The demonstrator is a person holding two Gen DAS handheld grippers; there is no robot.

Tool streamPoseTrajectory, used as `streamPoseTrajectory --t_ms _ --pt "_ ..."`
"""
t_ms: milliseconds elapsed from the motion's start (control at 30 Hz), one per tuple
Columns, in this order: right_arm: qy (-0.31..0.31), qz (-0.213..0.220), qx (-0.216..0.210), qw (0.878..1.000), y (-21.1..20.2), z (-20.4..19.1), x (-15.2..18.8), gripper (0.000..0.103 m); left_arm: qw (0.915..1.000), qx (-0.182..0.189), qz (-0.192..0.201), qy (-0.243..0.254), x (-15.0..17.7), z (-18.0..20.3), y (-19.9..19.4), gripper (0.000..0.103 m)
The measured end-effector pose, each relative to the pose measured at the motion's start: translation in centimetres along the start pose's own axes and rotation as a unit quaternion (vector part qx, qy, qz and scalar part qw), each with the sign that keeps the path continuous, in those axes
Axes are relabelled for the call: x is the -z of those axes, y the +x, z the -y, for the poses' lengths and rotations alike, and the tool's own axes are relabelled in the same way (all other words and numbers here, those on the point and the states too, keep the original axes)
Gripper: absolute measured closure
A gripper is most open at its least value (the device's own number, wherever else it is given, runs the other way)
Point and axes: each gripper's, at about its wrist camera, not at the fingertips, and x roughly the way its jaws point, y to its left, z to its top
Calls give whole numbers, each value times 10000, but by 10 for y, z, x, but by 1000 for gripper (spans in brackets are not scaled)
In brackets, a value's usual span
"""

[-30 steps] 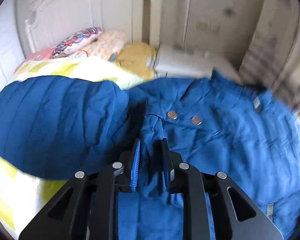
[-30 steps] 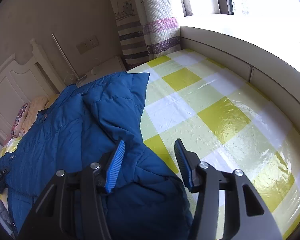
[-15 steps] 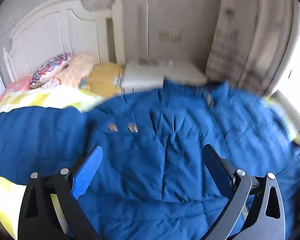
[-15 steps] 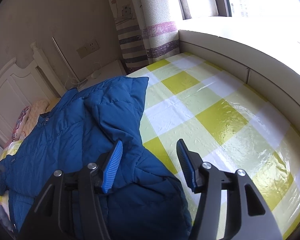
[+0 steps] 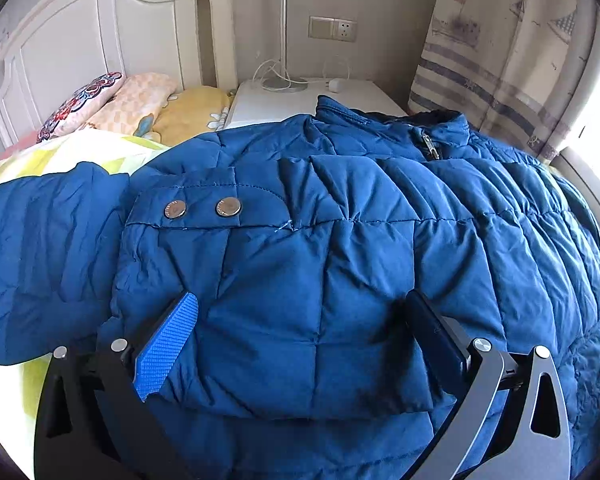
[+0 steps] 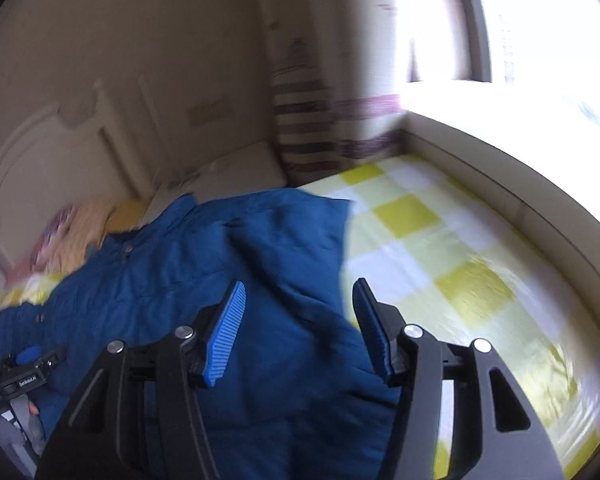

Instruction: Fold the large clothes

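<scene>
Since a second ago the left tool (image 5: pixel 300 320) has let go of the fabric fold it pinched and its jaws have sprung wide; they now straddle the folded-over sleeve with two metal snaps (image 5: pixel 202 208), pads off the cloth. The quilted blue padded jacket (image 5: pixel 340 240) lies spread on the bed with the yellow-and-white checked cover (image 6: pixel 440 248), its collar toward the white headboard (image 5: pixel 100 28). The right tool (image 6: pixel 298 300) has risen above the jacket's edge, jaws half spread, gripping nothing.
</scene>
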Motion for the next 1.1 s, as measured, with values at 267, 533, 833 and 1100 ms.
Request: streamPoseTrajectory --t_ms 267,533,833,1100 --pt "-545 -1160 268 9914 96 -37 -22 37 9995 216 156 -168 0 -9 -4 4" --pt "-555 -581 330 9962 73 -43 -22 25 9992 269 195 -200 0 -10 -4 4" --pt "-675 -720 -356 9945 29 -76 -9 22 9981 463 256 -313 0 -16 -8 4" --pt "-2129 -1065 -143 9711 25 -134 71 16 9975 550 280 -358 -1 -18 -8 4"
